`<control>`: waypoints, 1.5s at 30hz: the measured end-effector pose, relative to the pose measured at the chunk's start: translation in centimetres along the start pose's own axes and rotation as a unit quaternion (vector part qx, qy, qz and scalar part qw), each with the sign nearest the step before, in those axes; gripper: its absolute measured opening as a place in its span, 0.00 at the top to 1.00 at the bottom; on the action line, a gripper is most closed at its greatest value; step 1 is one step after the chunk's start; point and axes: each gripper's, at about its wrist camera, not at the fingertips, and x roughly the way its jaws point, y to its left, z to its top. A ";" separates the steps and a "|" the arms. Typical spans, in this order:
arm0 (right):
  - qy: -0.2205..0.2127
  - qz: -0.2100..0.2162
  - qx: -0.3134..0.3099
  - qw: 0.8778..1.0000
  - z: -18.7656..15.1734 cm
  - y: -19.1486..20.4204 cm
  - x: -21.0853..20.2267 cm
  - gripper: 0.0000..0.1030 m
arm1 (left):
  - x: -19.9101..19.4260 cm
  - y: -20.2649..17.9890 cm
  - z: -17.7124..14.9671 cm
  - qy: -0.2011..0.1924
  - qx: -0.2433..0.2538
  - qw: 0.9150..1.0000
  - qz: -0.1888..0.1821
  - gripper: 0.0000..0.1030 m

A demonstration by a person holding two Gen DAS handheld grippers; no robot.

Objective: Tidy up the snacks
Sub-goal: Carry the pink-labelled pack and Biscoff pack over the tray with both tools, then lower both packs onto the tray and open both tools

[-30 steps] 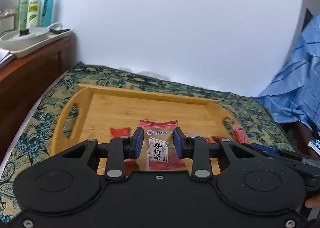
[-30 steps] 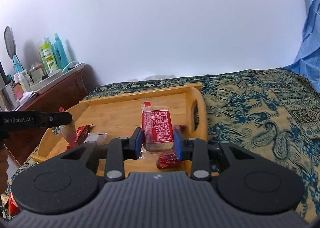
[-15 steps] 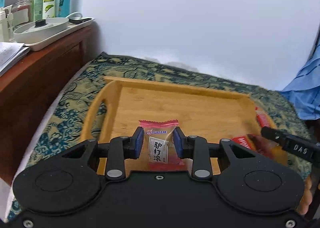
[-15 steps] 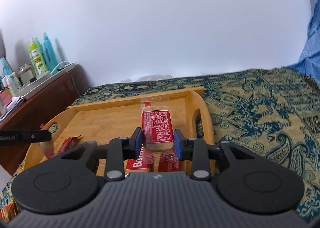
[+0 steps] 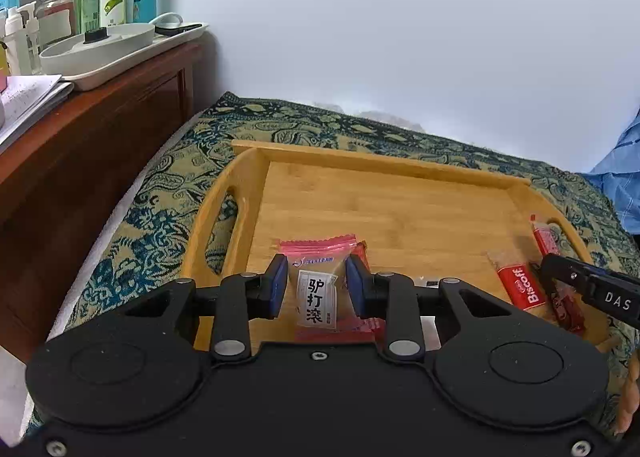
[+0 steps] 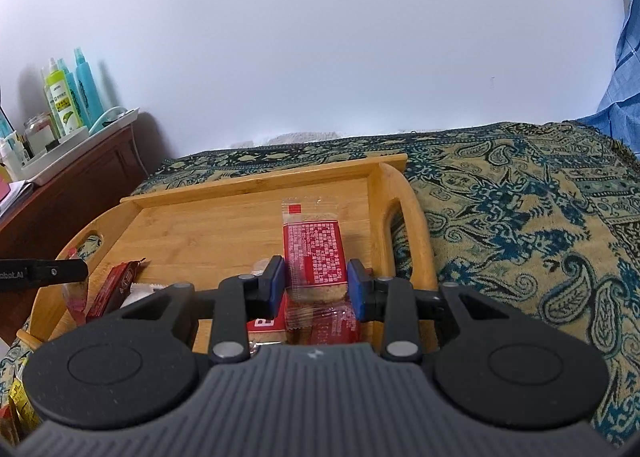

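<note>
The left tool [image 5: 317, 285] pinches a light, crinkly candy packet [image 5: 318, 289] at mid-body; the right tool [image 6: 316, 284] clamps a fragile biscuit pack [image 6: 314, 253] the same way.

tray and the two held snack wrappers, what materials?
Tray: looks like bamboo or light wood, matte, with visible grain strips. Pink-edged snack wrapper in the left gripper: thin plastic film, crimped ends, slight sheen. Red printed wrapper in the right gripper: clear glossy film, biscuit visible through it.

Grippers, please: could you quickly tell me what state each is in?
Left gripper: shut on pink-edged candy packet.
Right gripper: shut on red-labelled clear biscuit packet.
</note>
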 end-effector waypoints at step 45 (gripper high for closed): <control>-0.003 0.007 -0.011 1.000 0.0 0.4 0.3 0.56 | 0.6 -0.8 -1.5 0.003 0.026 1.000 0.014 0.61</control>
